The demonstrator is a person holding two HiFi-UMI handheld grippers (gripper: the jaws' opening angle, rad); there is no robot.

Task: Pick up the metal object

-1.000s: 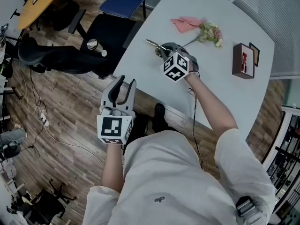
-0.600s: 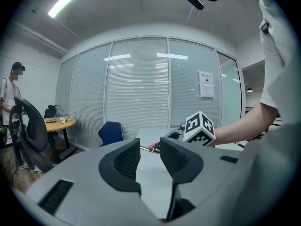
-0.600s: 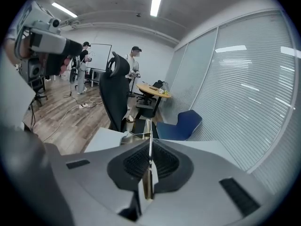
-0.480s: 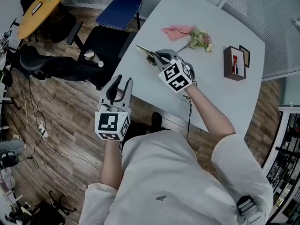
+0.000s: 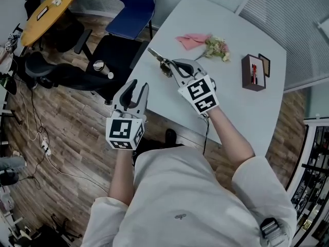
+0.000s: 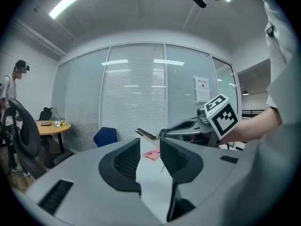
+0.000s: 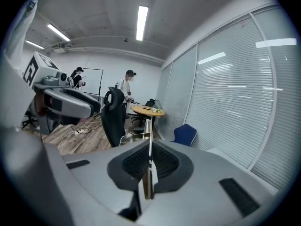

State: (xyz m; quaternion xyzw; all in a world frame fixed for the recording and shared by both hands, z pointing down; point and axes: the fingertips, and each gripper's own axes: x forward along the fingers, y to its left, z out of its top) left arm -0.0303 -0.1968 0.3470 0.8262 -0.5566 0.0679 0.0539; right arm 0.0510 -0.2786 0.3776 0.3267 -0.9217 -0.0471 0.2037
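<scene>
Wood-plank floor [image 5: 67,133] with loose cables [image 5: 38,133]; white tabletop [image 5: 247,112]. Blue chair [image 5: 134,9], black office chair [image 5: 56,68], round yellow table [image 5: 49,6]. Glass walls with lowered blinds [image 6: 136,98]; ceiling strip lights [image 7: 141,22].

White table [image 5: 229,14]; pink cloth [image 5: 189,39]; blue chair [image 5: 134,6]; brass-toned metal object [image 5: 156,54].

The pale grey tabletop [image 5: 241,102] is bare through its middle and along its near edge, open for passing. At its left edge the right gripper [image 5: 174,66], fingers clamped on the thin brass-coloured metal object [image 5: 156,54], takes up the room. Just beyond lie a folded pink cloth [image 5: 190,40] and a sprig of pale flowers [image 5: 217,46]. A dark brown open box [image 5: 252,72] stands well apart on the right. A black office chair [image 5: 110,48] crowds the floor beside the left edge.
</scene>
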